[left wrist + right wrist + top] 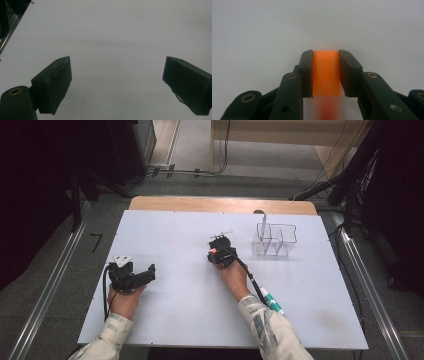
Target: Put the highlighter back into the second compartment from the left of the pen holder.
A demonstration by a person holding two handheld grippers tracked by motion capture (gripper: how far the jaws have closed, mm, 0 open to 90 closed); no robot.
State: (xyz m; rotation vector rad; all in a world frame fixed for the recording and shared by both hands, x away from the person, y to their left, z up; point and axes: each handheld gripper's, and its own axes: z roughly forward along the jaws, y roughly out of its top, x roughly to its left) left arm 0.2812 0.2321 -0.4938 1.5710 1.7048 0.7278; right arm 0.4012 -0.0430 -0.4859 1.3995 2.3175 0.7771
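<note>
A white table (175, 295) takes up the middle of the high view, with a strip of bare wood along its far edge. Toward the upper right of the tabletop stands a clear organizer (274, 241) split into compartments; one pale, slim item stands upright in its left rear compartment, too faint to identify, and what the other compartments hold cannot be told.

Just left of the organizer, near the centre of the frame, the right gripper (220, 252) is held low over the table, its cable trailing back along the sleeve. In the right gripper view its jaws are clamped on an orange marker (326, 72), which sits squarely between the two pads in the centre of the frame and runs down toward the camera, where its body turns pale and blurred. In the high view the orange shows as a small patch at the gripper's left side.

At the lower left of the high view the left gripper (142, 276) rests over bare table; its jaws stand wide apart with nothing between them.

A green-and-white marker (271, 300) lies at the lower right, just beside the right sleeve.
</note>
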